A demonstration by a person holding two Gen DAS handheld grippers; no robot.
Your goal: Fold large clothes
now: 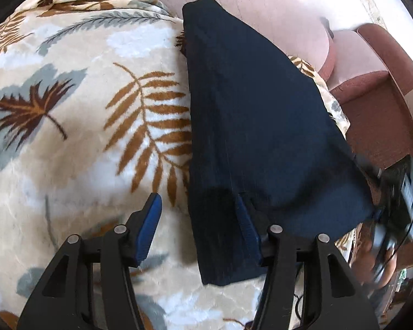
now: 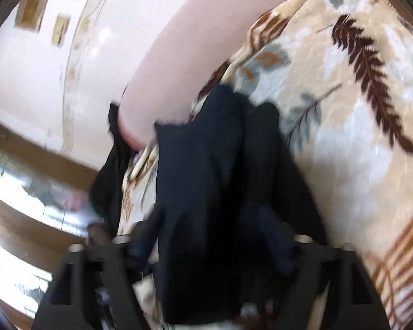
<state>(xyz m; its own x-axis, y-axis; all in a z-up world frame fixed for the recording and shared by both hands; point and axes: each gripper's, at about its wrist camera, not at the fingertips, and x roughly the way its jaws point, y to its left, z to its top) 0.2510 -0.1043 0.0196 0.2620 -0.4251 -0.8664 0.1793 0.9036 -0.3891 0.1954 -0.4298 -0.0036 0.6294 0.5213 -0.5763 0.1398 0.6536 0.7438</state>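
Note:
A dark navy garment [image 1: 250, 104] lies folded into a long tapering strip on a leaf-print blanket [image 1: 82, 110]. My left gripper [image 1: 198, 222] stands open at the strip's near end. Its left finger is over the blanket and its right finger [image 1: 245, 225] rests over the cloth, with the garment's left edge between them and unpinched. In the blurred right wrist view the same garment [image 2: 212, 151] runs away from my right gripper [image 2: 212, 231]. Those jaws stand wide apart, open, with dark cloth lying loose between them.
The blanket [image 2: 344, 110] covers a pink sofa [image 1: 261, 8] with a brown-trimmed armrest [image 1: 371, 82]. A blurred black device and a hand [image 1: 399, 192] sit past the garment's right corner. A white wall with framed pictures [image 2: 35, 5] and a glossy surface [image 2: 27, 192] lie beyond the sofa.

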